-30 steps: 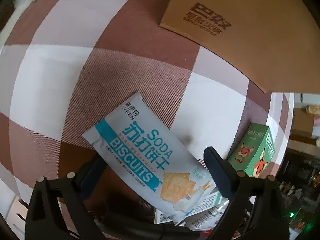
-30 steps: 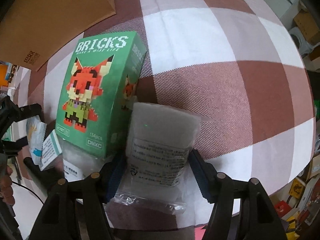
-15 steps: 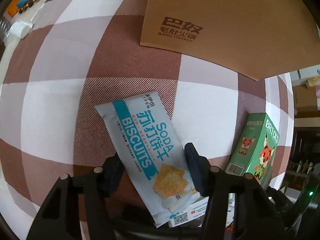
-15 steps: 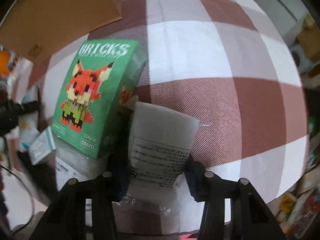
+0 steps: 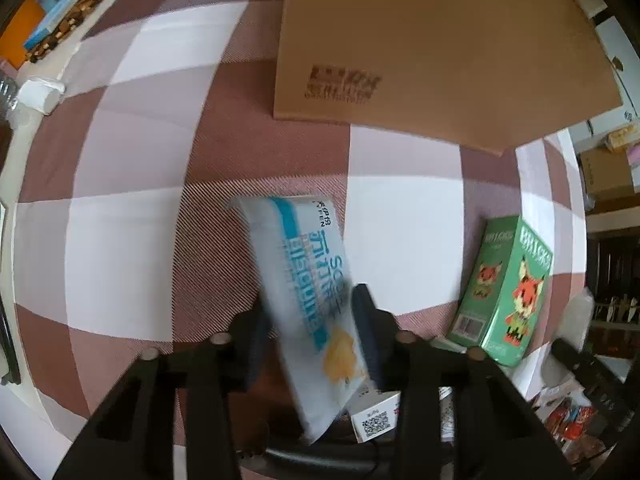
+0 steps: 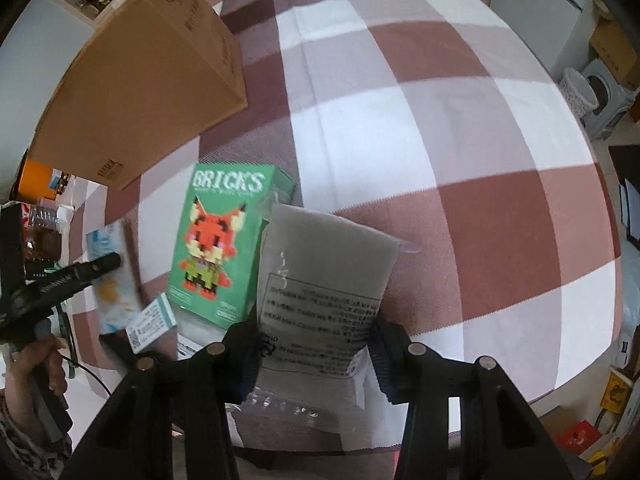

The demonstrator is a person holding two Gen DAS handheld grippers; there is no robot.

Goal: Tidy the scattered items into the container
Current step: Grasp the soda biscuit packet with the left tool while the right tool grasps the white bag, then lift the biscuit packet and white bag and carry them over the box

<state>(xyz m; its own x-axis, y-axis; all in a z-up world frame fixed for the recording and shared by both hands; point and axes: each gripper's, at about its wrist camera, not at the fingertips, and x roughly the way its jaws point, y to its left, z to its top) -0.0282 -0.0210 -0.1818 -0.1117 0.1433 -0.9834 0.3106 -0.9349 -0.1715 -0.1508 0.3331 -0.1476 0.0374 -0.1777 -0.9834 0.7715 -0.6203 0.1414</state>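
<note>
Since a second ago, the biscuit packet (image 5: 308, 300) had turned from lying slanted to pointing almost straight away from the left gripper (image 5: 312, 320), and the cardboard box (image 5: 432, 48) had slid nearer the middle of the left view. That gripper's two dark fingers (image 5: 366, 320) were pressed against the packet's sides, clamped on it. The packet was long, flat and shiny, white with a blue stripe and a yellow cracker picture. It looked blurry.

The right gripper (image 6: 316, 344) was squeezed on a clear plastic bag (image 6: 320, 280). That bag was soft and crinkly, with something flat and grey inside and a white label with tiny black print. It stuck out over the checked cloth (image 6: 460, 140), which was woven in big red-brown, pale and white squares.

One green box (image 6: 218, 240) with a blocky orange fox on it stood upright just beside the plastic bag, on its left. Its sides were smooth and its corners sharp. One small white box (image 6: 152, 324) with a square code lay near the green box's bottom corner.

The brown cardboard box was big, plain and dull, with dark stamped letters. It stood on the cloth, well apart from both grippers. I could not tell if its top was open.
</note>
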